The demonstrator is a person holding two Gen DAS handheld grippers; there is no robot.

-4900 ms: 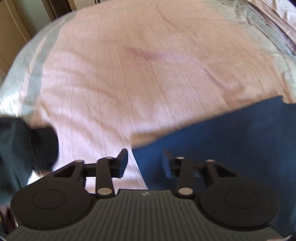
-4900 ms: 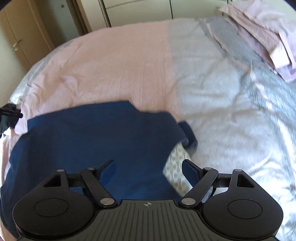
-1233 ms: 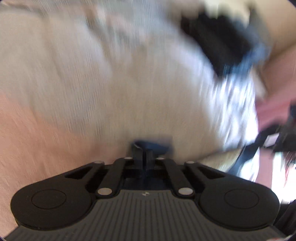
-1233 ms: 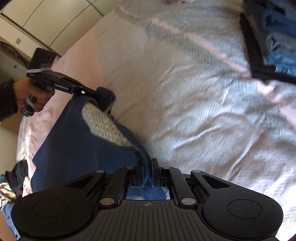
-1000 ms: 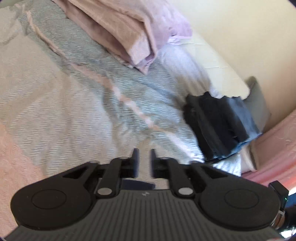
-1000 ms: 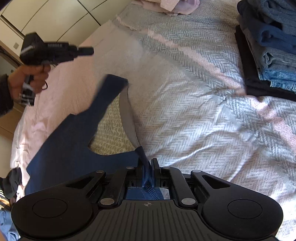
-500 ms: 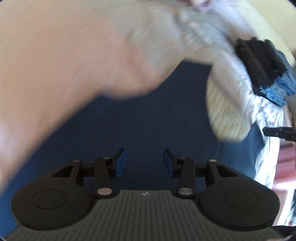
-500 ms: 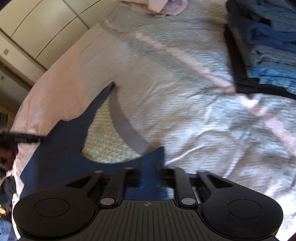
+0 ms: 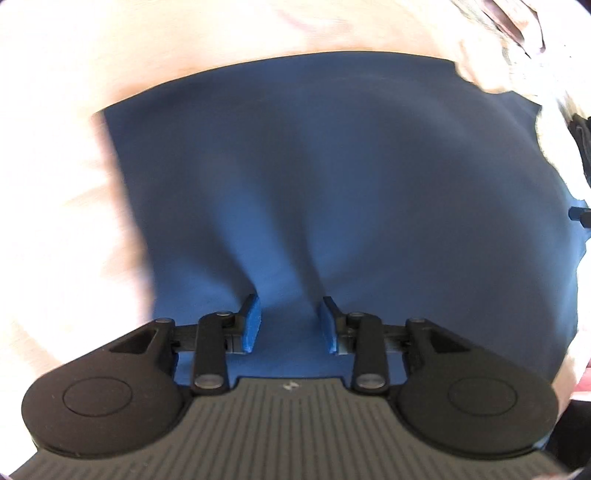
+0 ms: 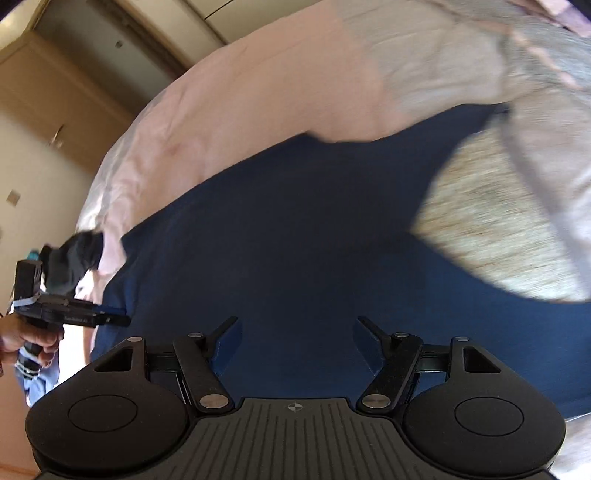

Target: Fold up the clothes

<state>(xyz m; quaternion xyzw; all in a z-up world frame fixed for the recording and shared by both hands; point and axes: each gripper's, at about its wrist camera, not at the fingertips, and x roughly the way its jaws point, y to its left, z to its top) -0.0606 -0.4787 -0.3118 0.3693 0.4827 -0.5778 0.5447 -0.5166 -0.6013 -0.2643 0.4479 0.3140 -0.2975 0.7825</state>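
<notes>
Both hand-held grippers, left (image 9: 289,320) and right (image 10: 296,345), now hang released above the navy sleeveless top (image 10: 295,236). A second ago we had its shoulder straps pinched; now we have let go, and the top lies spread flat on the pink bedspread (image 10: 258,85). We judge the laying-out finished and folding next.

— What sort of place is this?
— A home bedroom. A bed (image 10: 258,92) with a pink and grey bedspread fills both views.
— Anything else?
— Beyond the bed's far edge stand pale wardrobe doors (image 10: 236,14), and at the far left corner a wooden door (image 10: 48,96) with a handle.
</notes>
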